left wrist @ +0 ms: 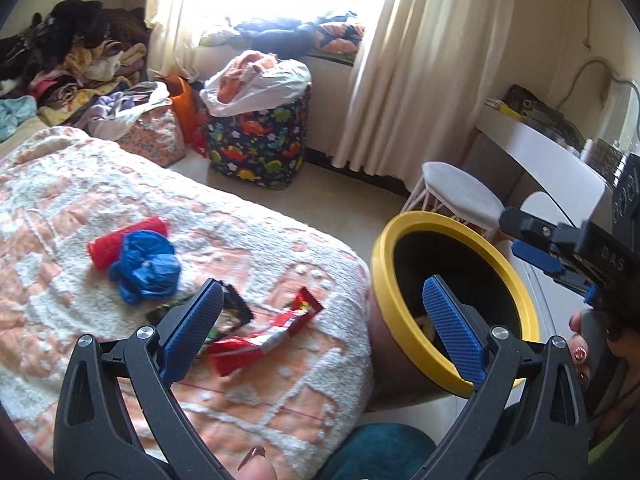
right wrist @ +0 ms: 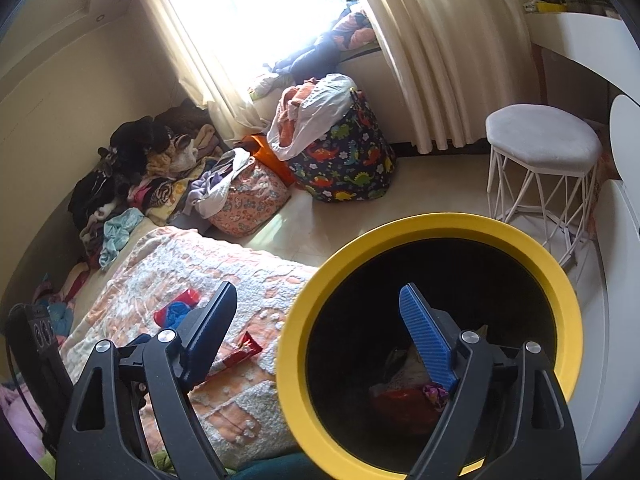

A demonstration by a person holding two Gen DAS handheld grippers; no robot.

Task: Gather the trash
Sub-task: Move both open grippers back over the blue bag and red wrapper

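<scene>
On the orange-and-white bed blanket [left wrist: 120,184] lie a red snack wrapper [left wrist: 264,336], a dark wrapper [left wrist: 236,312], a red tube [left wrist: 120,240] and a crumpled blue plastic bag [left wrist: 148,268]. My left gripper [left wrist: 324,332] is open and empty just above the red and dark wrappers. A yellow-rimmed black bin [right wrist: 400,232] stands beside the bed and holds some trash [right wrist: 404,396]. My right gripper [right wrist: 320,340] is open and empty over the bin's mouth; it also shows in the left wrist view [left wrist: 532,240]. The red wrapper shows in the right wrist view [right wrist: 240,354].
A dinosaur-print hamper [left wrist: 256,140] with a white bag, a floral bag [left wrist: 156,132] and a clothes pile [left wrist: 72,60] stand by the curtained window. A white stool [right wrist: 540,160] and a white desk [left wrist: 540,148] are at the right.
</scene>
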